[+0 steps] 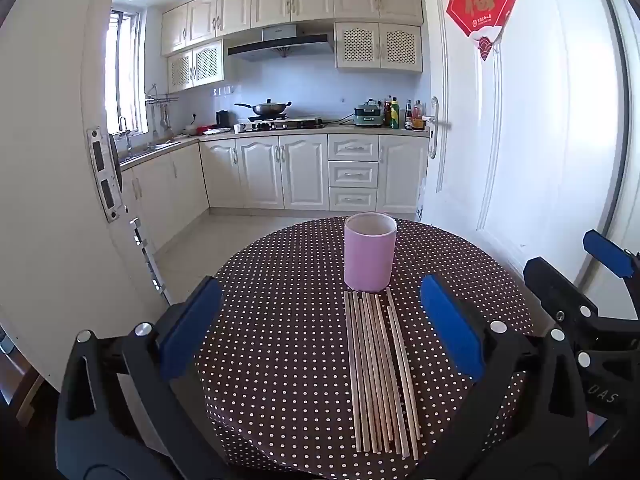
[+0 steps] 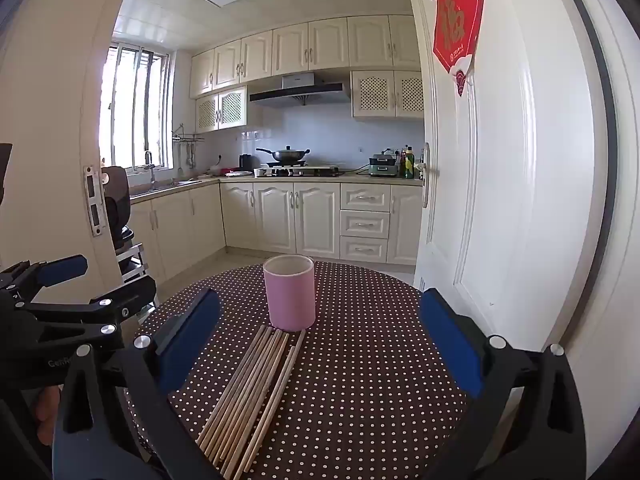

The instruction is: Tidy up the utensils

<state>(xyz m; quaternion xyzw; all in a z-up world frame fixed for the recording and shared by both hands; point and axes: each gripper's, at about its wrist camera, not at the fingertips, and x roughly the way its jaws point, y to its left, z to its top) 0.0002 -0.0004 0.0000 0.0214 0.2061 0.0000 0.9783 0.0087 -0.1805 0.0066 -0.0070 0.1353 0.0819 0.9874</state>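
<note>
Blue-padded jaws on both of your grippers stand wide apart, nothing between the pads. Your left gripper (image 1: 320, 328) hovers over the near edge of the round table (image 1: 280, 360), which wears a brown cloth with white polka dots. Its left finger sits off the table's left rim, its right finger over the cloth just right of the chopsticks.

Centre of the table: a bundle of pale wooden chopsticks (image 1: 380, 372) lies flat, sticks side by side, running from the near edge toward the cup. Their far tips end right at the base of the pink cylindrical cup (image 1: 370, 256), which stands upright, mouth open; whether they touch it you cannot tell from either view.

Your right gripper (image 2: 320, 340) hangs to the right of the left one, also over the near edge, its pads straddling chopsticks and cup without contact. White door (image 2: 500, 200) stands open further right.
</note>
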